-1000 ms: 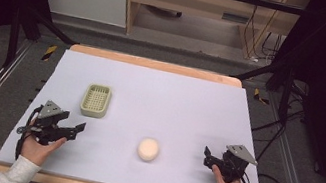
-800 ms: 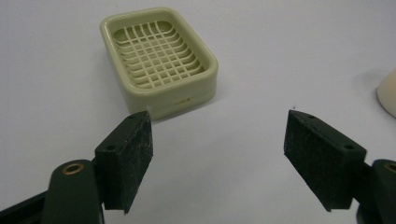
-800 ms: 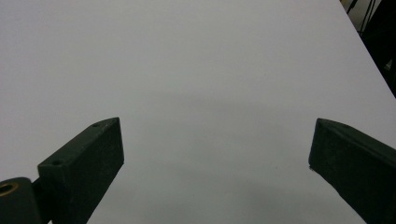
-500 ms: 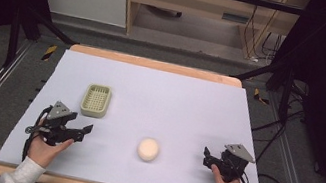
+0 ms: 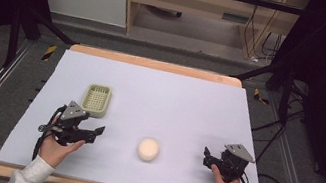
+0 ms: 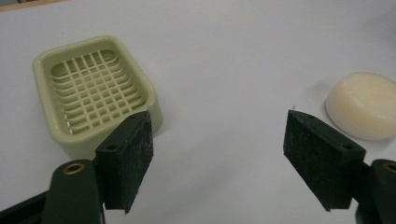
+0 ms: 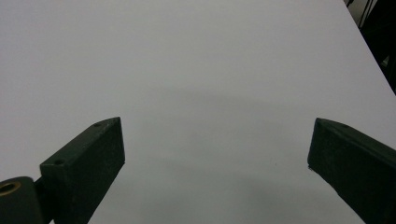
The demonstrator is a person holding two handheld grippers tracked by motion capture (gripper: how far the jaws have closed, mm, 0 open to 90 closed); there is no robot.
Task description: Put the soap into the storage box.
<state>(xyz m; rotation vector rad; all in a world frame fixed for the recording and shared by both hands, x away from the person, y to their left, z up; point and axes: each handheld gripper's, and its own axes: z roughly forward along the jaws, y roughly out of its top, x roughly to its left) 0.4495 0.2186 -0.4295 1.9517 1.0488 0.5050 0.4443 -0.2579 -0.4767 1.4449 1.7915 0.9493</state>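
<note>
- There is one table. It is big and has a pale cover on top. Bare wood shows along its far edge and its near edge.
- There are two hand-held grippers, one in each hand of the person. The arms are cut off at the bottom of the high view, so just the hands and sleeve ends show.
- The left hand-held gripper is near the left front of the table. Its jaws are spread wide with nothing between them. In the left gripper view its black jaws are cut off at the bottom.
- The right hand-held gripper is near the right front of the table. Its jaws are wide too and hold nothing. From above it looks small and dark, and its jaws are hard to make out.
- There is one pale green soap dish. It sits just beyond the left hand-held gripper. It has a grid inside.
- There is one round cream soap. It lies on the table between the two hand-held grippers, closer to the left one. Its right side is cut off in the left gripper view.
</note>
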